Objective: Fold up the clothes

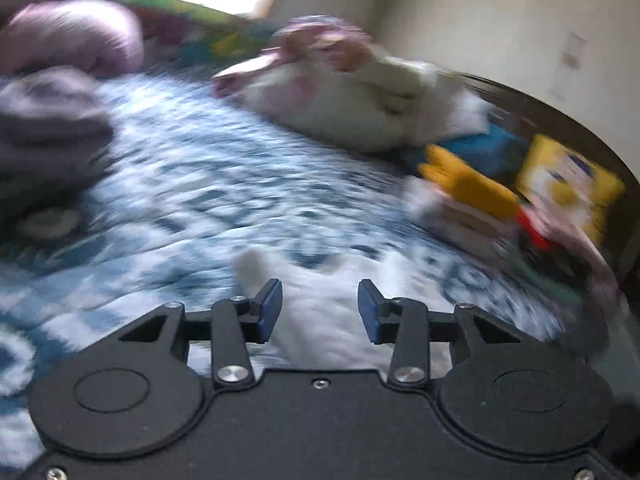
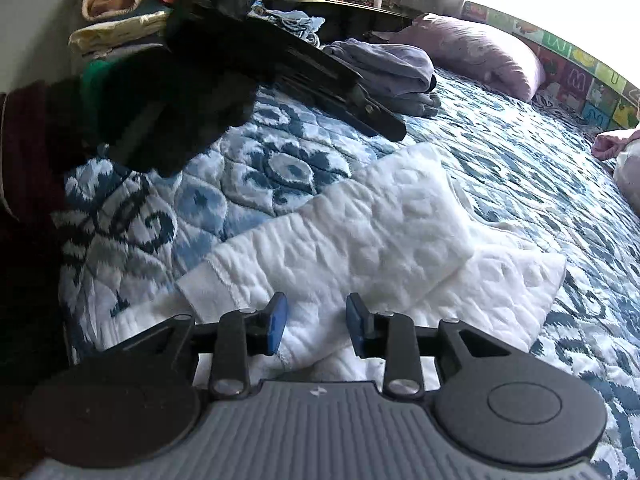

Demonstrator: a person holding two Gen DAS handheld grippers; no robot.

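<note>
Lower right gripper (image 2: 316, 326), fingers spread, onto near hem of white garment (image 2: 360, 232); left gripper (image 1: 319, 308), fingers spread, empty.

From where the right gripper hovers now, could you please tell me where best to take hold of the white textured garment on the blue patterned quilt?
Probably the ribbed hem edge of the white textured garment, where it lies nearest the right gripper. Come in low from the near side: that edge lies flat and free on the blue patterned quilt, thin enough for the open jaws, whereas the folded middle is thicker.
</note>
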